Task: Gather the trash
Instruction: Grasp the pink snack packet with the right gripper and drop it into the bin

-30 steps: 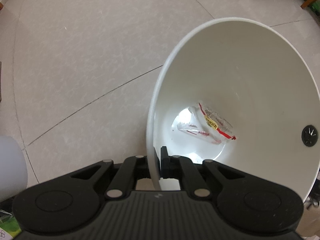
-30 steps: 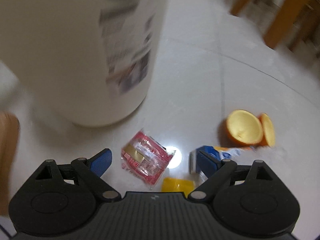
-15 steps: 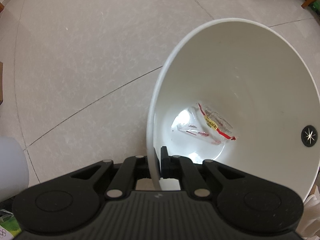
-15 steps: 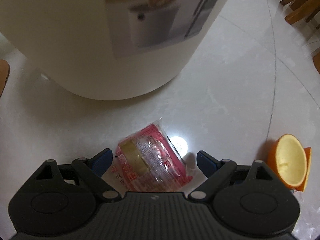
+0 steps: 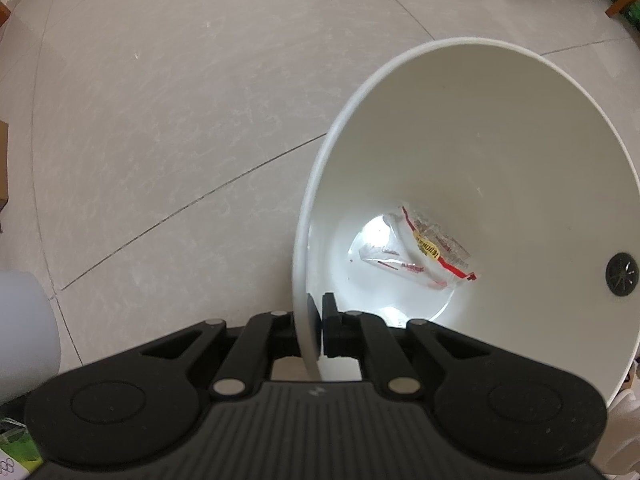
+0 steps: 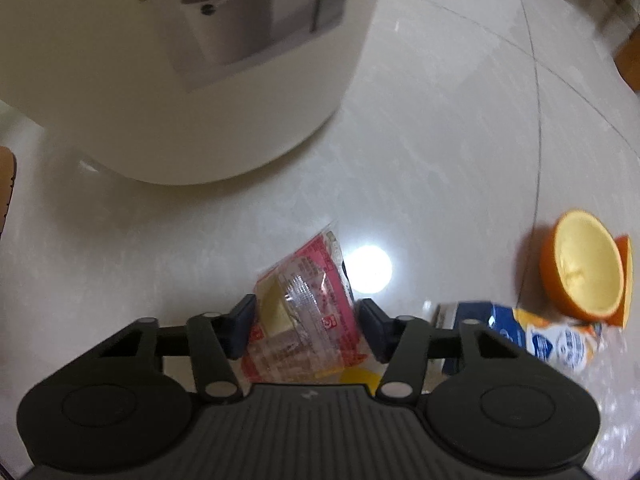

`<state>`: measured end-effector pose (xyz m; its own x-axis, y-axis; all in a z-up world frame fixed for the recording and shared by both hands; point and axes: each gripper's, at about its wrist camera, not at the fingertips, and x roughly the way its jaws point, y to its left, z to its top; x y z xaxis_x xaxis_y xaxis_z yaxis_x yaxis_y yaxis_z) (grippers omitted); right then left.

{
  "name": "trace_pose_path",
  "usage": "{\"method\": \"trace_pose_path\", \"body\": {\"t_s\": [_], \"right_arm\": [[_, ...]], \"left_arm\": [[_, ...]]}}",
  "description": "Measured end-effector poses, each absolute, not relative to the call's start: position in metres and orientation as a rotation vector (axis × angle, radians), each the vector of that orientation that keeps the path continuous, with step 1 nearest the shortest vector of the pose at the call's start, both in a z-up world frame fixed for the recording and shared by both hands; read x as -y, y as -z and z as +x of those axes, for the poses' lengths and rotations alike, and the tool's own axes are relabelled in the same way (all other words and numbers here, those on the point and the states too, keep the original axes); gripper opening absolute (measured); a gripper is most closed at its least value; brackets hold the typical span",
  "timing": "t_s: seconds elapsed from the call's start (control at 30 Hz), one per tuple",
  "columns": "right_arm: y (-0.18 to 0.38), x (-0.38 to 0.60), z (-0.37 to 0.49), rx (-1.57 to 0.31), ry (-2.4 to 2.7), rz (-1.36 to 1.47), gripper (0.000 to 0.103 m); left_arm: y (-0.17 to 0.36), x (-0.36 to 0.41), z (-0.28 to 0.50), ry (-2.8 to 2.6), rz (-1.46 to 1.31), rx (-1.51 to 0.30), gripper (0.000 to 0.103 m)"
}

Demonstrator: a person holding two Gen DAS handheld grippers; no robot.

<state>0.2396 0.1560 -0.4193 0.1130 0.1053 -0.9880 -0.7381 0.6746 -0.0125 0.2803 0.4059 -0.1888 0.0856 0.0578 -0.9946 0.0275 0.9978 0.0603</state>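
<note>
Since the earlier frame, the right fingers [image 6: 304,328] have narrowed around the pink wrapper [image 6: 304,316]; the left fingers [image 5: 316,330] stay clenched on the bin [image 5: 500,152] rim, steadying it for drops.

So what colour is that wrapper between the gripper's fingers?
Mostly pink-red wrapper with a clear window and a yellowish patch; clearest in the right wrist view.

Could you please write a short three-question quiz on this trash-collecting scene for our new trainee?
1. True or false: the left claw is clamped on the white bin's rim.
2. What lies between the right claw's fingers?
A. orange peel
B. pink wrapper
C. blue carton
3. What is already inside the bin?

Key:
1. True.
2. B, the pink wrapper.
3. A clear wrapper with red trim.
</note>
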Motion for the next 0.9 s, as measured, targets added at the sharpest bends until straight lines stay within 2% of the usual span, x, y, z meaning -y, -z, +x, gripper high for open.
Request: {"method": "trace_pose_path", "body": {"t_s": [0.2, 0.43, 0.53, 0.67, 0.9], "right_arm": [[0.403, -0.148, 0.244, -1.352, -0.631, -0.513, 0.059], [0.357, -0.133, 0.239, -1.364, -0.585, -0.461, 0.059], [0.326, -0.126, 0.237, -1.354, -0.588, -0.477, 0.059], [0.285, -0.126, 0.23, -1.323, -0.592, -0.513, 0.059], [0.211, -0.127, 0.222, -1.253, -0.605, -0.522, 0.059]], "left_arm": [[0.191, -0.403, 0.279, -0.026, 0.093, -1.484, 0.006], [0.195, -0.402, 0.278, -0.027, 0.075, -1.499, 0.01], [0.198, -0.401, 0.278, -0.03, 0.094, -1.507, 0.012], [0.199, -0.399, 0.275, -0.024, 0.096, -1.515, 0.022], [0.198, -0.388, 0.268, -0.001, 0.137, -1.502, 0.019]]}}
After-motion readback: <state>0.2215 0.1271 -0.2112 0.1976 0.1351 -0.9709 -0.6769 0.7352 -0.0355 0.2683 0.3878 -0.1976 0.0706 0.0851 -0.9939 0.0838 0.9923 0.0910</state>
